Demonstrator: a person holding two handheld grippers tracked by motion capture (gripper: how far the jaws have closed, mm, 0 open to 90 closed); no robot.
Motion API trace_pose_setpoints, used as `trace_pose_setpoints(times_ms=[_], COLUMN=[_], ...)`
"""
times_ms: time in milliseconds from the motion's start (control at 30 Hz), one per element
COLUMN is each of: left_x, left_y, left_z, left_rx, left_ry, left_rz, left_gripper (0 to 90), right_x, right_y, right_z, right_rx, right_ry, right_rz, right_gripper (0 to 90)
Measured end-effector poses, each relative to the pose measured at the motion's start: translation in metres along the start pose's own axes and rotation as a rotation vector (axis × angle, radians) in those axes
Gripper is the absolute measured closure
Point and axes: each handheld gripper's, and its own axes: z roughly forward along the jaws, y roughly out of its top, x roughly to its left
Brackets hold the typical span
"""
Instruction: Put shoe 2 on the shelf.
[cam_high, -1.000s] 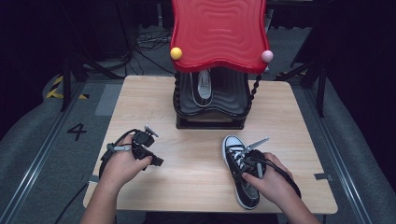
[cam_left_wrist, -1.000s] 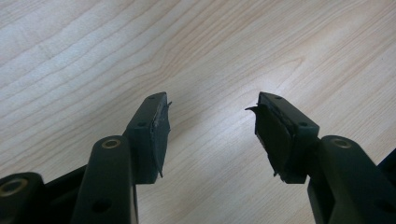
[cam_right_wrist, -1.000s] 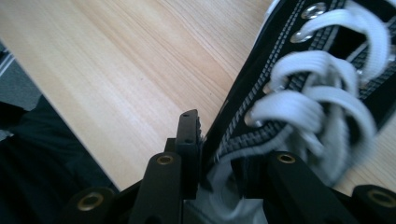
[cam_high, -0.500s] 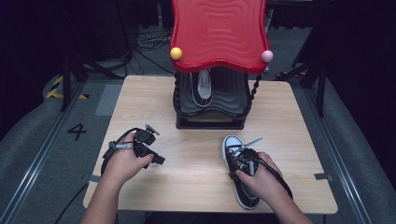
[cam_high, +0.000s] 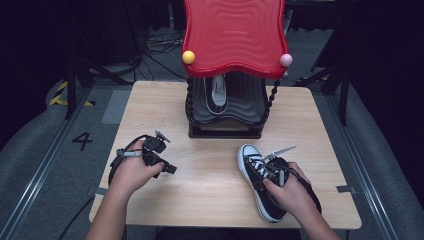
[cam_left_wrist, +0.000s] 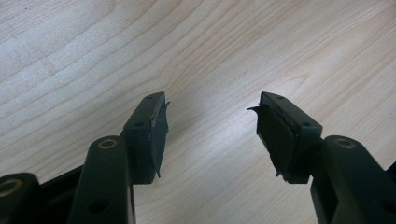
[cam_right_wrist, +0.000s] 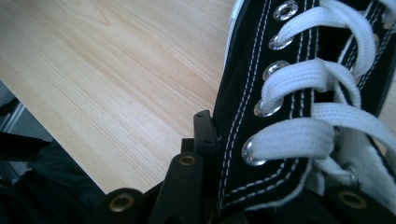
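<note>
A black canvas sneaker (cam_high: 250, 162) with white laces and a white toe cap lies on the wooden table (cam_high: 200, 200) at the front right, toe pointing away. My right gripper (cam_high: 267, 175) is on its lace area. In the right gripper view the jaws have just been closing and now pinch the sneaker's (cam_right_wrist: 280, 93) black eyelet panel, one finger (cam_right_wrist: 204, 135) outside it and the other hidden inside. My left gripper (cam_high: 169, 169) rests at the front left, open over bare wood (cam_left_wrist: 210, 105) with nothing between its pads.
A black shoe rack (cam_high: 225, 117) with a red wavy top (cam_high: 235, 35) stands at the table's back middle; a second shoe (cam_high: 217, 92) sits on its shelf. A yellow ball (cam_high: 188, 57) and a pink ball (cam_high: 285, 60) mark the top's front corners. Dark floor surrounds the table.
My right hand has crept a little left onto the sneaker, and its gripper has closed on the eyelet side. The left hand and gripper have stayed put.
</note>
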Motion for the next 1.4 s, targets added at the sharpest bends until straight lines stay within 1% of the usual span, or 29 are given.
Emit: trace_pose_setpoints(times_ms=[200,333,400,467,567,667,800,933,1000,1133,1167,1200,1233,1300,1400], left_x=[0.002,0.006,0.007,0.008,0.009,0.012,0.014,0.016,0.018,0.02,0.021,0.021,0.021,0.022,0.023], left_y=[-0.003,-0.007,-0.008,-0.01,-0.012,-0.015,-0.017,-0.02,-0.021,-0.026,-0.027,-0.029,-0.03,-0.033,-0.039], left_z=[-0.003,-0.004,-0.005,-0.005,-0.006,-0.008,-0.009,-0.01,-0.011,-0.012,-0.013,-0.013,-0.013,-0.013,-0.015], left_rx=[-0.007,-0.003,-0.006,-0.008,-0.01,-0.008,-0.01,-0.011,-0.013,-0.008,-0.006,-0.012,-0.001,0.001,-0.006], left_ry=[-0.004,0.001,0.0,0.001,0.003,0.008,0.009,0.008,0.015,0.009,0.015,0.02,0.016,0.016,0.024], left_rz=[-0.009,-0.021,-0.029,-0.032,-0.04,-0.043,-0.052,-0.061,-0.059,-0.074,-0.072,-0.081,-0.081,-0.085,-0.094], left_gripper=[43.7,43.7,43.7,43.7,43.7,43.6,43.6,43.5,43.5,43.3,43.2,43.3,43.4,43.2,42.9], right_x=[-0.001,0.002,0.003,0.005,0.006,0.008,0.012,0.013,0.013,0.012,0.011,0.011,0.01,0.009,0.007], right_y=[0.005,0.014,0.018,0.022,0.027,0.033,0.043,0.056,0.066,0.079,0.082,0.085,0.09,0.099,0.11], right_z=[-0.011,-0.026,-0.033,-0.042,-0.051,-0.061,-0.07,-0.073,-0.074,-0.075,-0.076,-0.076,-0.076,-0.076,-0.075], right_rx=[-0.025,-0.017,-0.017,-0.016,-0.009,-0.016,-0.03,-0.036,-0.046,-0.063,-0.066,-0.073,-0.078,-0.091,-0.104], right_ry=[0.008,0.009,0.002,0.001,0.019,0.037,0.032,0.007,-0.005,-0.014,-0.017,-0.021,-0.029,-0.044,-0.064], right_rz=[-0.003,-0.023,-0.034,-0.053,-0.069,-0.08,-0.1,-0.114,-0.121,-0.126,-0.127,-0.129,-0.129,-0.129,-0.134], right_gripper=[88.2,88.2,88.2,88.2,88.2,88.1,88.2,88.1,88.1,88.1,88.1,88.1,88.1,88.1,88.0])
